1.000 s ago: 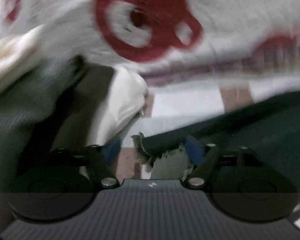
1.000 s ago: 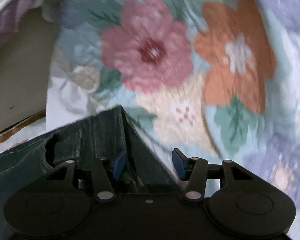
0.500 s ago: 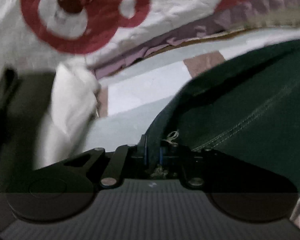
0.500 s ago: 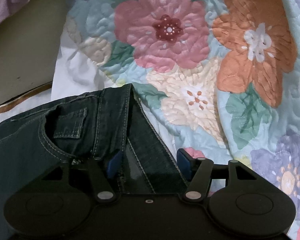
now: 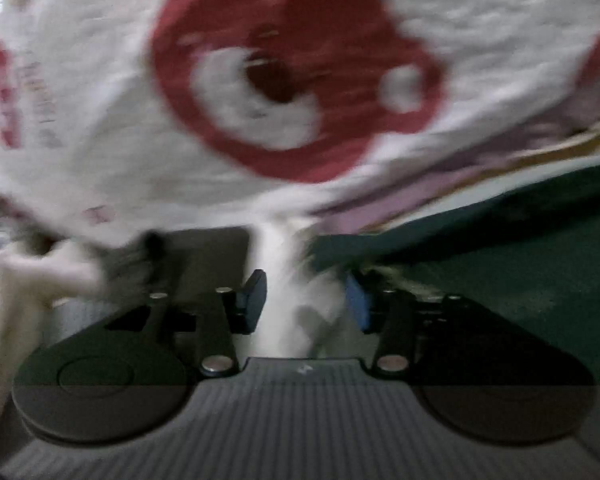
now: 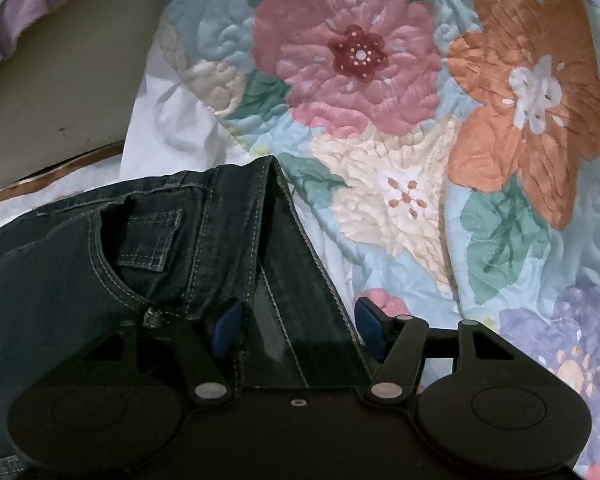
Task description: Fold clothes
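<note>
Your right claw stands released astride the jeans, whose stiff, heavy waistband corner lies between its tips, the surest hold, while your left claw, jaws opening, holds nothing, their limp hem beside its right tip.

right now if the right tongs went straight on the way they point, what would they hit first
Most likely the dark jeans: their waistband fold already lies between the open right tongs, pads not pressing it. Beyond that comes the floral quilt. Depth is hard to judge.
</note>
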`<control>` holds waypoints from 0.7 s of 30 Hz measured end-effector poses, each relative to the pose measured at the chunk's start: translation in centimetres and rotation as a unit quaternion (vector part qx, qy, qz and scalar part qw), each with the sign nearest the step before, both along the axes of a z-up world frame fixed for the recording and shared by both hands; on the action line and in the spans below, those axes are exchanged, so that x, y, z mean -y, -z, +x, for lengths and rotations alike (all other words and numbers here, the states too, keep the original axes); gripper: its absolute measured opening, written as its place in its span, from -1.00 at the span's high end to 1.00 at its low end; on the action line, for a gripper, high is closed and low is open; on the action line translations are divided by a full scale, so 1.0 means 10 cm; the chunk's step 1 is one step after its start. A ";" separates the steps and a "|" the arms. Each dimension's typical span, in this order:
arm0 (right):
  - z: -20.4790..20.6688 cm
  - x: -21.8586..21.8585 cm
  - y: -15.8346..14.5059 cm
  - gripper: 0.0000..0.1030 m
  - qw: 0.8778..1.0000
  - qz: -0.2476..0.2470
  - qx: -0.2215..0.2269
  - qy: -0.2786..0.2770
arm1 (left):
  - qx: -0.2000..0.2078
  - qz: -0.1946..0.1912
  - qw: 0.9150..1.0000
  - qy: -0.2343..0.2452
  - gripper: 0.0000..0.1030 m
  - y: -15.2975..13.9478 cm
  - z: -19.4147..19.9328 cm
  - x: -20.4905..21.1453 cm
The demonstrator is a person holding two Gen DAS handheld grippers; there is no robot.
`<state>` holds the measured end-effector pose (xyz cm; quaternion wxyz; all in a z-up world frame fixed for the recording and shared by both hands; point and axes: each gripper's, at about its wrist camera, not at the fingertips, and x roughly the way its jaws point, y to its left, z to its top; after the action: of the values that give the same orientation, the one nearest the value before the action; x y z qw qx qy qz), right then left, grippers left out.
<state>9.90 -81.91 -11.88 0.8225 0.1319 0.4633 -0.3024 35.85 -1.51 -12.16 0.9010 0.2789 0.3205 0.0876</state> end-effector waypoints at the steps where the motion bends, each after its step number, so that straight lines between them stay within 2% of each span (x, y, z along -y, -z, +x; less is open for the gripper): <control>1: -0.01 0.00 0.00 -0.29 1.000 0.000 -0.001 0.000 | 0.007 -0.007 1.000 0.013 -0.10 -0.01 -0.08 0.02; 3: -0.02 0.01 -0.01 -0.29 1.000 -0.005 -0.007 -0.001 | 0.023 -0.031 0.998 0.048 -0.28 -0.04 -0.26 0.07; 5: -0.02 0.02 0.01 -0.29 1.000 -0.008 -0.027 -0.004 | 0.009 -0.084 0.991 0.102 -0.41 -0.03 -0.39 0.12; 6: -0.02 0.01 0.02 -0.29 0.999 -0.011 -0.038 -0.007 | 0.000 -0.112 0.985 0.130 -0.47 -0.02 -0.45 0.14; 7: -0.03 0.00 0.03 -0.29 0.999 -0.015 -0.044 -0.009 | -0.035 -0.153 0.974 0.161 -0.57 0.00 -0.46 0.15; 9: -0.05 -0.02 0.03 -0.29 0.999 -0.018 -0.043 -0.005 | -0.090 -0.216 0.955 0.181 -0.57 0.10 -0.40 0.12; 10: -0.07 -0.03 0.04 -0.30 0.999 -0.018 -0.043 -0.002 | -0.106 -0.224 0.953 0.174 -0.57 0.16 -0.36 0.11; 14: -0.10 -0.08 0.05 -0.30 0.998 -0.021 -0.052 0.005 | -0.080 -0.149 0.983 0.076 -0.57 0.36 -0.16 0.05; 16: -0.11 -0.10 0.04 -0.30 0.998 -0.023 -0.061 0.001 | -0.065 -0.112 0.992 0.006 -0.56 0.42 -0.03 -0.03; 19: -0.12 -0.11 0.01 -0.30 0.997 -0.026 -0.076 -0.011 | -0.048 -0.162 0.986 -0.015 -0.56 0.40 0.02 -0.19; 21: -0.14 -0.12 0.00 -0.30 0.996 -0.029 -0.087 -0.017 | -0.044 -0.170 0.984 -0.022 -0.57 0.43 0.01 -0.19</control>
<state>8.54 -80.71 -11.92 0.7873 0.0729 0.5265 -0.3126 35.93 0.38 -16.44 0.9182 0.1181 0.3759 0.0397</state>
